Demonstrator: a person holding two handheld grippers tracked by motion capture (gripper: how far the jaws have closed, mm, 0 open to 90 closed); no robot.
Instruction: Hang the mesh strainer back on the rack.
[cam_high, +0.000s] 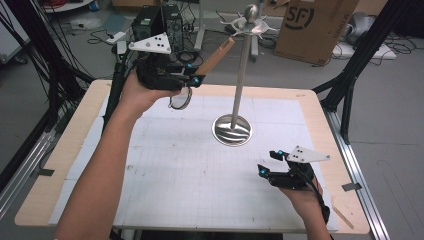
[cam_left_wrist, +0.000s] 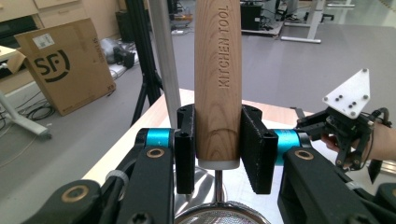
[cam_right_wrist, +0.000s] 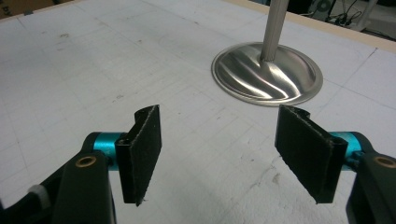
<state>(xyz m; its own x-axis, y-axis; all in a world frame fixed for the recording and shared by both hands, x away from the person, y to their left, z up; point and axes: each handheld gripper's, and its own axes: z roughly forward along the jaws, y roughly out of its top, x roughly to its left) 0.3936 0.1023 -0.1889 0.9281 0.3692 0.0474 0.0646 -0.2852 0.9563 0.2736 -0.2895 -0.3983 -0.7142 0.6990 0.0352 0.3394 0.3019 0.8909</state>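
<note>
Wooden handle (cam_left_wrist: 218, 79), smooth and rounded, stamped KITCHEN TOOL, clamped between left tool (cam_high: 192, 80) pads, raised above surface (cam_high: 200, 170); round wire strainer (cam_high: 180, 98) head hanging below. Polished steel stand (cam_high: 232, 129), thin pole on dished round base, just right of it, hooks on top. Right tool (cam_right_wrist: 219, 144) low near surface, jaws apart, empty.
</note>
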